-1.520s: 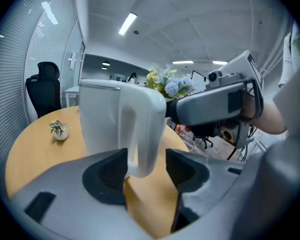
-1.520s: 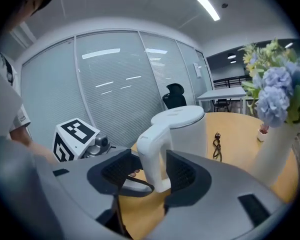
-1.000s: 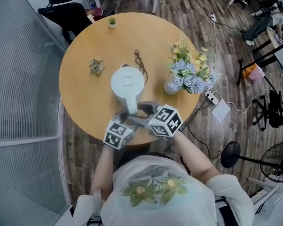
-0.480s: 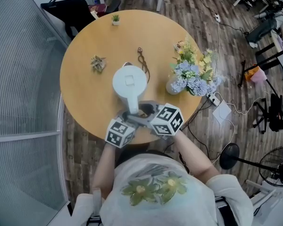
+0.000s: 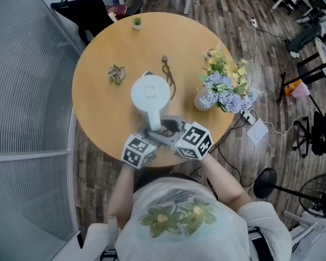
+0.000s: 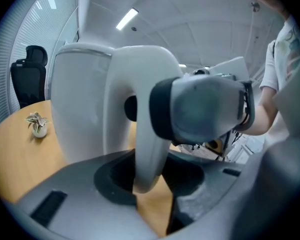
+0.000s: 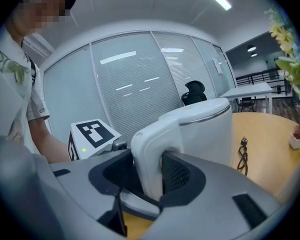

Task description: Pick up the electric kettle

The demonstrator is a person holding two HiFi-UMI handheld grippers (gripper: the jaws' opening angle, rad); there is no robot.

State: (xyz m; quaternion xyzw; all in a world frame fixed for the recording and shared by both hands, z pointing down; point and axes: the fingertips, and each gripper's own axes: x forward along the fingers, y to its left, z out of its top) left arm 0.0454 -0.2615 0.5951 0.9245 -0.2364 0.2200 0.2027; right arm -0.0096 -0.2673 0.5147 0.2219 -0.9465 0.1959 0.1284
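Round wooden bench (image 5: 95, 105): vase of flowers (image 5: 224, 91) right, dark cord (image 5: 167, 74) centre, dried sprig (image 5: 117, 73) left, potted plant (image 5: 137, 23) far.

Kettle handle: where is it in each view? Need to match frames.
Head view: handle near centre.
Left gripper view: handle mid-frame, arching downward.
Right gripper view: handle low centre.
Shared landmark: black chair, top left in head view, far left in left, right of centre in right.

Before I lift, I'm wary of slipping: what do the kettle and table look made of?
Kettle: probably white plastic, smooth with soft sheen, moulded handle. Table: wood or wood-look laminate, matte tan; which one I cannot tell.
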